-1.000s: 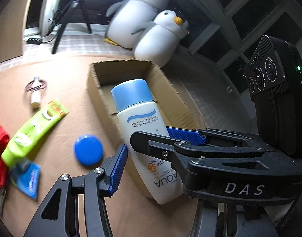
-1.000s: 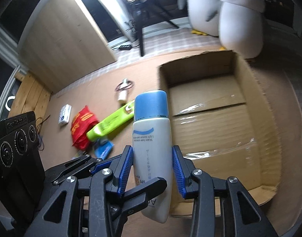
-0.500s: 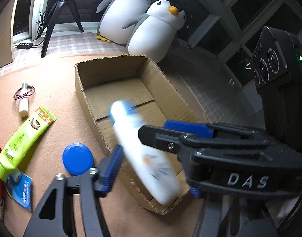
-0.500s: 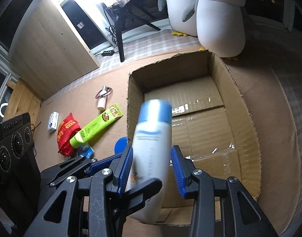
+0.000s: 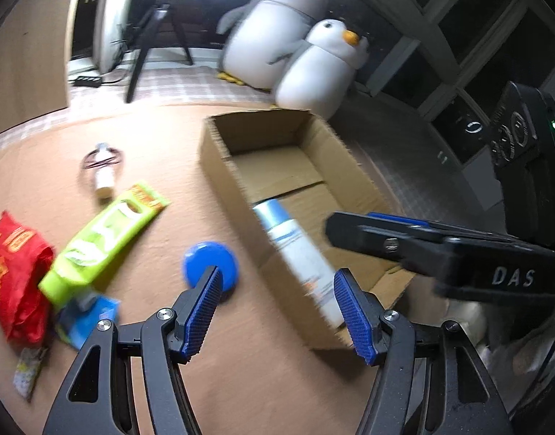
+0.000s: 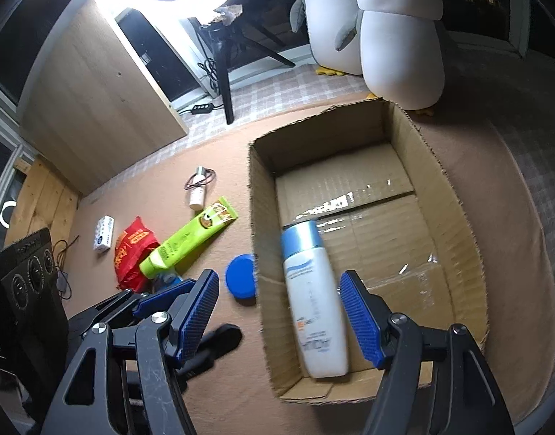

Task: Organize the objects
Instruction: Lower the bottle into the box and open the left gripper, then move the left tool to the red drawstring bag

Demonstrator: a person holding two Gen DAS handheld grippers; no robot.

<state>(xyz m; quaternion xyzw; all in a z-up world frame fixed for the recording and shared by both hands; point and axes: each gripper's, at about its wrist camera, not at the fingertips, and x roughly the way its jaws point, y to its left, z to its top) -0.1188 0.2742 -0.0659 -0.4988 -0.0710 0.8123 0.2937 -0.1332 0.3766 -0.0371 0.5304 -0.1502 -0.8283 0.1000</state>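
releasing done: your right gripper, jaws just opened and empty, left the white blue-capped bottle in the brown cardboard box; left gripper open, empty; next fetch the blue round lid at lower centre.

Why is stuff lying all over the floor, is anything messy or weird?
The white sunscreen bottle with a blue cap lies alone inside the brown cardboard box. Still scattered outside: a green tube, a round blue lid and a crumpled red packet.

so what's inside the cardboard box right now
Only a white sunscreen bottle with a blue cap lies inside the cardboard box, along its left wall. The rest of the floor shows bare, taped cardboard; the near strip is hidden by the right hand-held gripper.
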